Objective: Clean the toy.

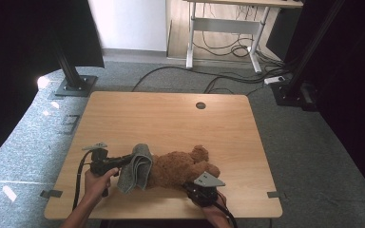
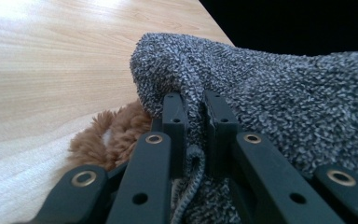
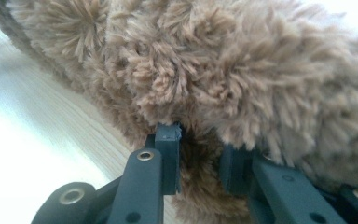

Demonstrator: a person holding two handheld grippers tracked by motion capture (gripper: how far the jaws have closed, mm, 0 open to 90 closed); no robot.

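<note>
While the left gripper pinched a fold of the grey cloth tight between its fingers, the right gripper had its fingers sunk into the fur of the teddy, closed on a tuft of it. In the high view the teddy lay on its side in the lower middle of the frame, on the wooden surface, with the cloth draped over its left end and hanging toward the near edge. In the left gripper view the cloth bunched up over the jaws, and a bit of the teddy showed beneath it at lower left.

The risk, as I judge it, lay in the 2 grips. The left one held only a thin ridge of loose knit, so a sharp pull could slip it free or drag the cloth off the teddy rather than around it. The right one seemed to catch mostly pile, not the body, so the teddy might twist or slide toward the near edge if the cloth tugged it.
</note>
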